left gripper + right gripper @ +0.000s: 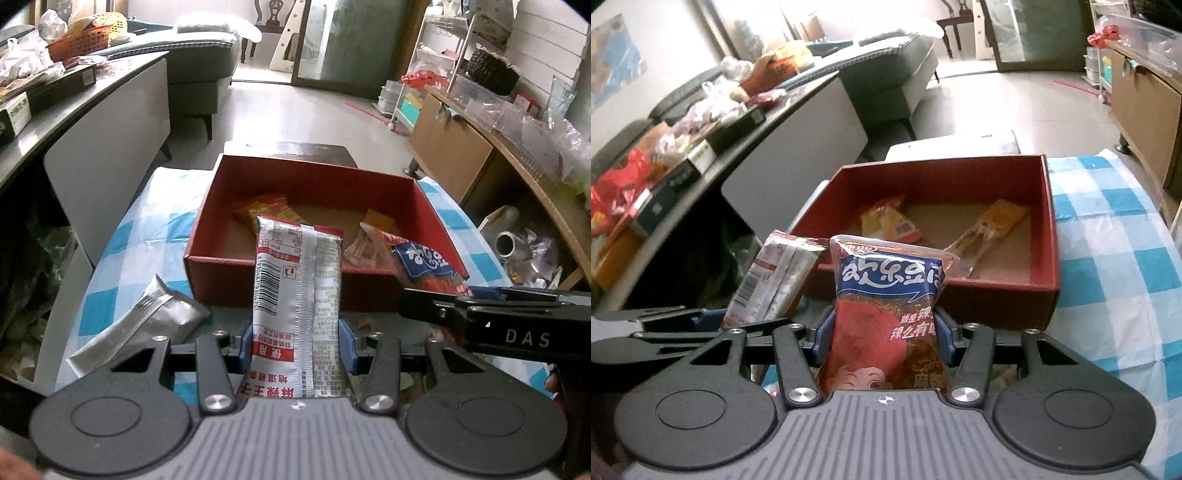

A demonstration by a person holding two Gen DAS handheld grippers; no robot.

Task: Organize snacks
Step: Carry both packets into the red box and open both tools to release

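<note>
A red cardboard box (207, 206) (1051, 221) stands on the blue-checked tablecloth and holds a yellow-red packet (266, 206) (890, 221) and an orange-clear packet (369, 236) (990, 229). My left gripper (297, 343) is shut on a silver packet with a barcode (295, 295), held upright just before the box's near wall; it also shows in the right wrist view (775, 280). My right gripper (884, 339) is shut on a red-and-blue snack bag (886, 314), also just before the box; the bag shows in the left wrist view (424, 262).
A plain silver packet (147, 321) lies on the tablecloth (1115, 258) left of the box. A dark counter (55, 110) with clutter runs along the left. A wooden sideboard (498, 155) stands at the right. A grey sofa (894, 74) is behind.
</note>
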